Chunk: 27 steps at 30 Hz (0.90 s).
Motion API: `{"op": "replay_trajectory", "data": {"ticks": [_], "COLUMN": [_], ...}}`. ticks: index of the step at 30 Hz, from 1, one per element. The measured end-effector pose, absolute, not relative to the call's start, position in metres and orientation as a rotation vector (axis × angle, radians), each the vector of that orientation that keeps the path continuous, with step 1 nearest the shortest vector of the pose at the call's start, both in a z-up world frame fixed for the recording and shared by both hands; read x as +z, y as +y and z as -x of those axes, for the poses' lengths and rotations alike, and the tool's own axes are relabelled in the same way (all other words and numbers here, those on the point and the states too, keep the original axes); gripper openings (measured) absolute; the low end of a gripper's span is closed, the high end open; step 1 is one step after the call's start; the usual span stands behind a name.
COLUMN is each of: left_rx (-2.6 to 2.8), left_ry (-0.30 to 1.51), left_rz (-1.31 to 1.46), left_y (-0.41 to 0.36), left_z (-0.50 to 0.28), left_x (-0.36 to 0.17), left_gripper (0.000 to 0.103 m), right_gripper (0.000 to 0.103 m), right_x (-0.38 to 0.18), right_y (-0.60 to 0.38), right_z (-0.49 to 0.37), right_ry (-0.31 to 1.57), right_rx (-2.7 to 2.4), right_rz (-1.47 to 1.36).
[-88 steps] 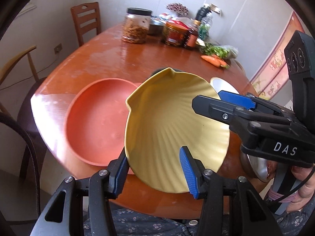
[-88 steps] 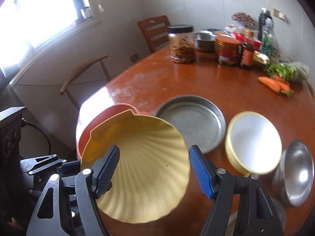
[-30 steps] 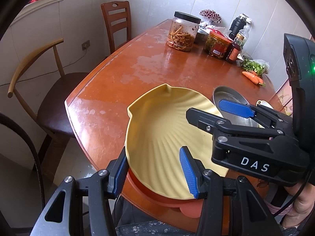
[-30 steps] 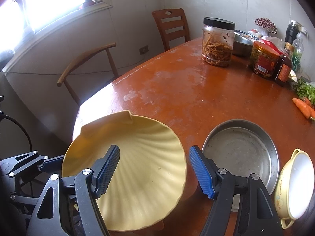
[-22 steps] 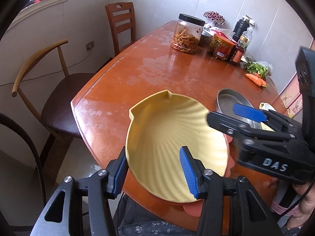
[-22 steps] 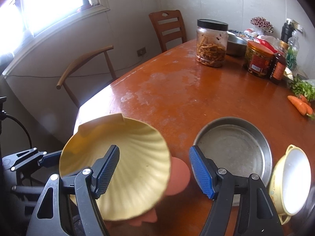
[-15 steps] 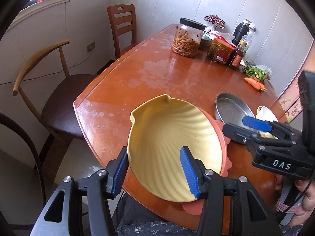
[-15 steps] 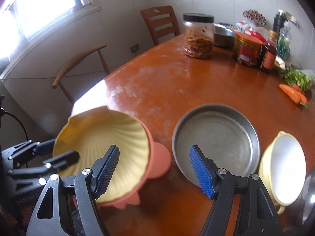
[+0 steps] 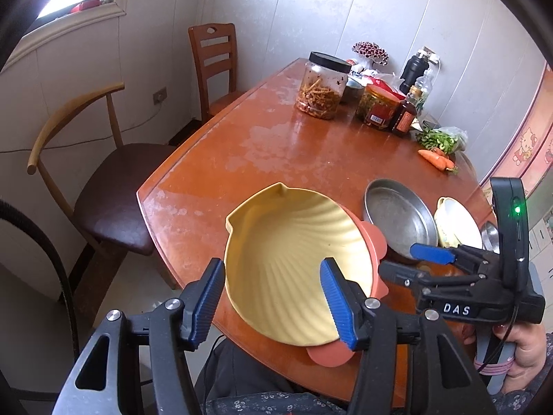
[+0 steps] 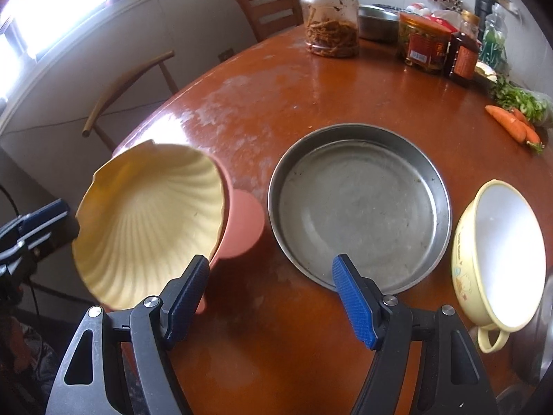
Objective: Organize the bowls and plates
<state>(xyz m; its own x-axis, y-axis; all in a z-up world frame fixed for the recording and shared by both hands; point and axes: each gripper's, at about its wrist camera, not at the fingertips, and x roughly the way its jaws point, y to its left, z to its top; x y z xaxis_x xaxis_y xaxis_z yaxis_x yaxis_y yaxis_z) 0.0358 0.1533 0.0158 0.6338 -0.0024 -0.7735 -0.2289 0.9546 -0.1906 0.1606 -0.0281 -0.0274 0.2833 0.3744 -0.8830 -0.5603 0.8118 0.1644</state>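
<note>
we see the shell plate (image 9: pixel 293 242) nested in the red bowl (image 10: pixel 242 221) at the desk's (image 9: pixel 276 145) near edge; pan (image 10: pixel 359 204) and cup (image 10: pixel 497 252) remain; both grippers' fingers (image 10: pixel 188 285) spread, empty.

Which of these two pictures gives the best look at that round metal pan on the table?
The right wrist view: the steel pan fills the middle, whole rim and scuffed floor plainly seen, just beyond the right gripper. In the left wrist view the steel pan is small and far off, its near edge hidden behind the right gripper.
</note>
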Motion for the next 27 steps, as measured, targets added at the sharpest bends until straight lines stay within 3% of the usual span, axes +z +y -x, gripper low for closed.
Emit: {"op": "replay_trajectory", "data": {"ticks": [27], "left_rx": [-0.043], "left_ry": [0.864], "left_rz": [0.18], "left_y": [0.07], "left_z": [-0.01], "left_x": [0.025], "left_gripper": [0.057], "right_gripper": [0.075], "right_x": [-0.021], "right_y": [-0.055], "right_z": [-0.051], "right_ry": [1.116], "right_rx": [0.739], "right_rz": [0.257]}}
